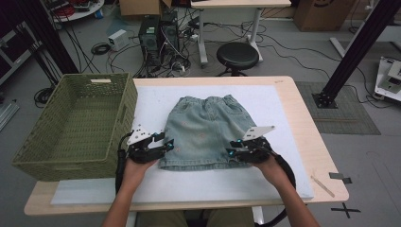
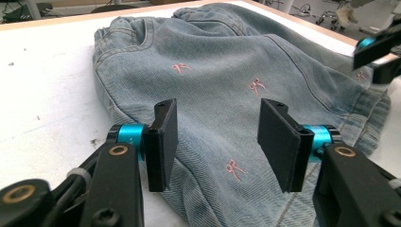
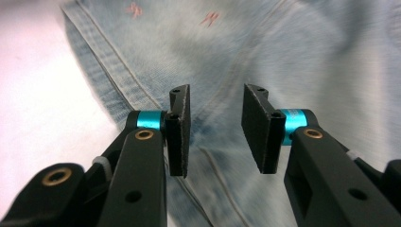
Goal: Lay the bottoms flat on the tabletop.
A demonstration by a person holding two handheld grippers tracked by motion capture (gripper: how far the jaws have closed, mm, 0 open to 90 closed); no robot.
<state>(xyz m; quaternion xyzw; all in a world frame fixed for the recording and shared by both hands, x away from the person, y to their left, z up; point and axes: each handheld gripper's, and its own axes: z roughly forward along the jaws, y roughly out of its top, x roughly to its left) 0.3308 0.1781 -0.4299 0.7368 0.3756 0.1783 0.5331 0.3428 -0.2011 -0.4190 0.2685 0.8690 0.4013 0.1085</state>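
A pair of light blue denim shorts (image 1: 203, 127) with small pink bows lies flat on the white mat (image 1: 156, 101), waistband at the far side. My left gripper (image 1: 166, 141) sits at the lower left hem corner. In the left gripper view, the left gripper (image 2: 218, 113) has its jaws apart over the denim (image 2: 227, 71), which runs under them without being pinched. My right gripper (image 1: 233, 147) is at the lower right hem. In the right gripper view, the right gripper (image 3: 216, 99) has its jaws apart above the blurred denim (image 3: 283, 47) and a seam.
A green woven basket (image 1: 75, 123) stands on the table's left end, close to my left hand. A thin wooden stick (image 1: 322, 185) lies near the table's front right corner. A black stool (image 1: 237, 56) and computer towers (image 1: 158, 35) stand on the floor beyond the far edge.
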